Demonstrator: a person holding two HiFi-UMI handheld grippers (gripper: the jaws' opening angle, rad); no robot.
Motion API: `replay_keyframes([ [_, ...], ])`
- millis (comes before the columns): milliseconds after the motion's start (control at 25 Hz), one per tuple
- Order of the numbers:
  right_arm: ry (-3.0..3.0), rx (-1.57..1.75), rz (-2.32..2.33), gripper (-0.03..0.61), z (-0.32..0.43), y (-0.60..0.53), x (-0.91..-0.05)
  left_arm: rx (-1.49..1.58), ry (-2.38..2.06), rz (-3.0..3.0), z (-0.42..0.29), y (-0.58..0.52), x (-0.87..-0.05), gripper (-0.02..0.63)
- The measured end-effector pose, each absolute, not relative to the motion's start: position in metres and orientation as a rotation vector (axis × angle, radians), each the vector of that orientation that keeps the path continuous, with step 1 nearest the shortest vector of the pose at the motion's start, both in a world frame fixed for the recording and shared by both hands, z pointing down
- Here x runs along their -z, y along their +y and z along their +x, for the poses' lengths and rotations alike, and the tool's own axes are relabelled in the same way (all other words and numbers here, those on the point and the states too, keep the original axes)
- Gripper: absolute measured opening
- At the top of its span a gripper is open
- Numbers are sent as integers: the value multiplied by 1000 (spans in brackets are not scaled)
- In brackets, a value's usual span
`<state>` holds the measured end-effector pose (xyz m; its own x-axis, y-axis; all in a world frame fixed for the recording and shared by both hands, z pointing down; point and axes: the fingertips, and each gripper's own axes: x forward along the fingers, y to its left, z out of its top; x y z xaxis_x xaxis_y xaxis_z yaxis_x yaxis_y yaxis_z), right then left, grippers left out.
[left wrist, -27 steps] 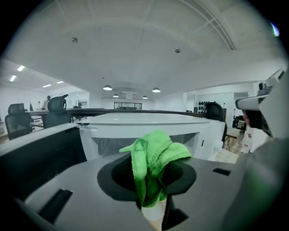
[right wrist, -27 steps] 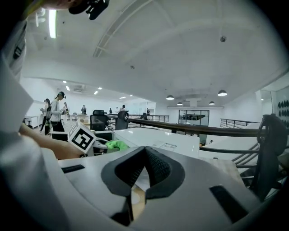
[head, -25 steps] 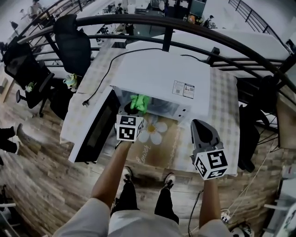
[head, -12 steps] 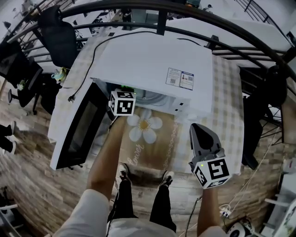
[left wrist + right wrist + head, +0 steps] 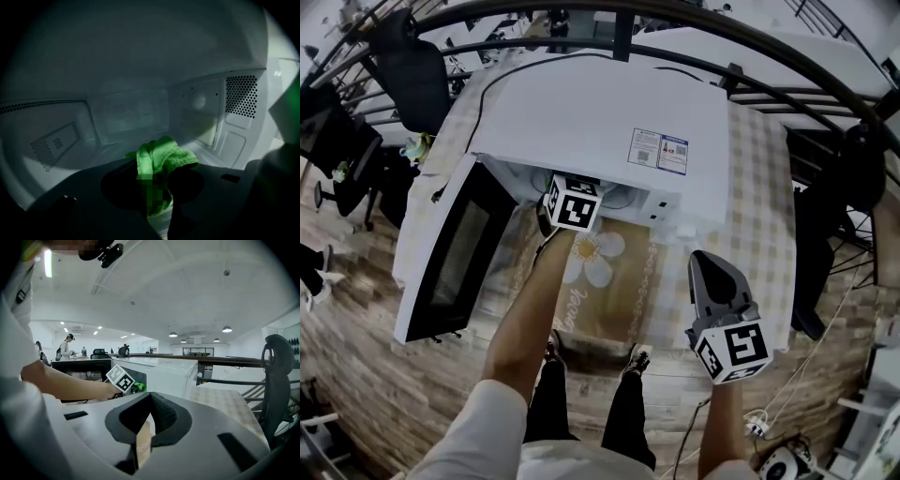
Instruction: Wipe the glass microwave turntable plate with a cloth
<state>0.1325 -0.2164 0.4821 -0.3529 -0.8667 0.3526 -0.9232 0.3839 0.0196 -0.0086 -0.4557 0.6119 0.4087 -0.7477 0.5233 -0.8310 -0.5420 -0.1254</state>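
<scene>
Left gripper view, green cloth [image 5: 161,157] clamped inside microwave [image 5: 131,70]

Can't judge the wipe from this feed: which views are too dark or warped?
Left gripper view: dim inside the microwave, jaws black silhouettes, only the cloth lit. Right gripper view: bright, sharp. Head view: even light, strong fisheye bending the railing.

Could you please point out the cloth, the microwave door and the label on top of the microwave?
cloth [image 5: 164,154], left gripper view, on its bunched upper fold.
microwave door [image 5: 455,251], head view, on its dark window.
label [image 5: 658,150], head view, on its middle.
</scene>
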Motion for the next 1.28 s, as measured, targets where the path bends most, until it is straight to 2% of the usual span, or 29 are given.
replay_keyframes([
  [240, -2343, -256, 1564, 12, 132, -215, -483, -820, -1177, 2650, 62, -433, -611, 127],
  [400, -2344, -246, 1554, 14, 130, -214, -481, -821, -1123, 2675, 72, -424, -608, 127],
  [1000, -2342, -245, 1570, 14, 106, -231, -481, -774, -1515, 2392, -88, -443, -608, 123],
  [1280, -2338, -242, 1578, 14, 109, -233, -480, -813, -1410, 2471, -70, -433, -614, 123],
])
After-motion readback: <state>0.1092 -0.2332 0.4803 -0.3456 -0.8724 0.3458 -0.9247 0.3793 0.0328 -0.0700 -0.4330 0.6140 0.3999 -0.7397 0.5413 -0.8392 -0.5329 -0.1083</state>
